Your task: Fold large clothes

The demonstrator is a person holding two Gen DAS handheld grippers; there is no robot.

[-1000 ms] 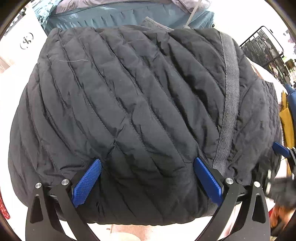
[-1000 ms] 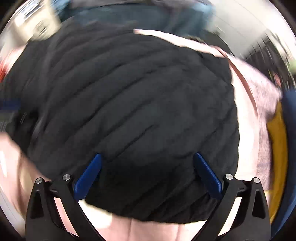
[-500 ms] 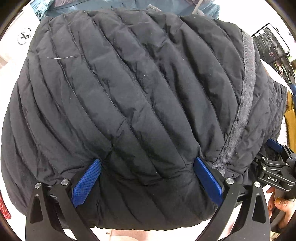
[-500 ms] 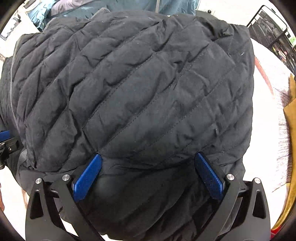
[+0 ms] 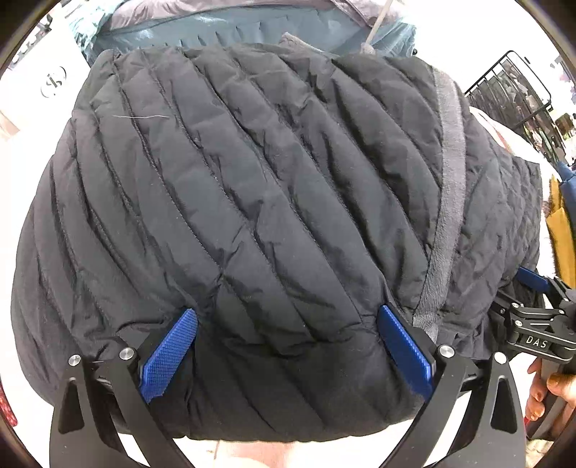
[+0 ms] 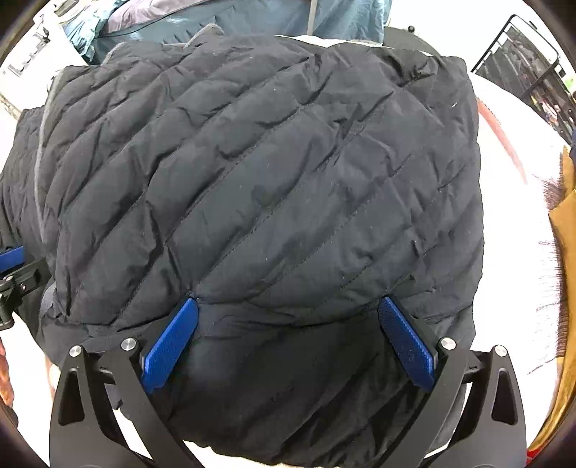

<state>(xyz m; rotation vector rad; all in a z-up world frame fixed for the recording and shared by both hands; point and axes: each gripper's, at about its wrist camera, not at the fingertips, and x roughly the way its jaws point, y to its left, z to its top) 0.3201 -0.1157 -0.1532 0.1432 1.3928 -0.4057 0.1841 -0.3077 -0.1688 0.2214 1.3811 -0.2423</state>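
A black quilted puffer jacket [image 5: 259, 201] fills the left wrist view, folded into a thick bundle with a grey tape strip [image 5: 450, 172] down its right side. It also fills the right wrist view [image 6: 273, 201]. My left gripper [image 5: 288, 316] is open, its blue pads [image 5: 169, 352] wide apart with the near edge of the bundle bulging between them. My right gripper [image 6: 288, 313] is open the same way against the jacket's right half. The right gripper also shows at the right edge of the left wrist view [image 5: 536, 324].
A teal-blue jacket [image 5: 230, 32] lies behind the black one. A black wire rack [image 5: 511, 93] stands at the back right. Yellow cloth [image 6: 565, 252] lies at the right edge. The surface under the jacket is white [image 6: 511, 259]. A white bag [image 5: 39, 86] is at the back left.
The jacket first loomed closer, then drew back a little in both views. The right view went from blurred to sharp. Both grippers stay open around the jacket's near edge.
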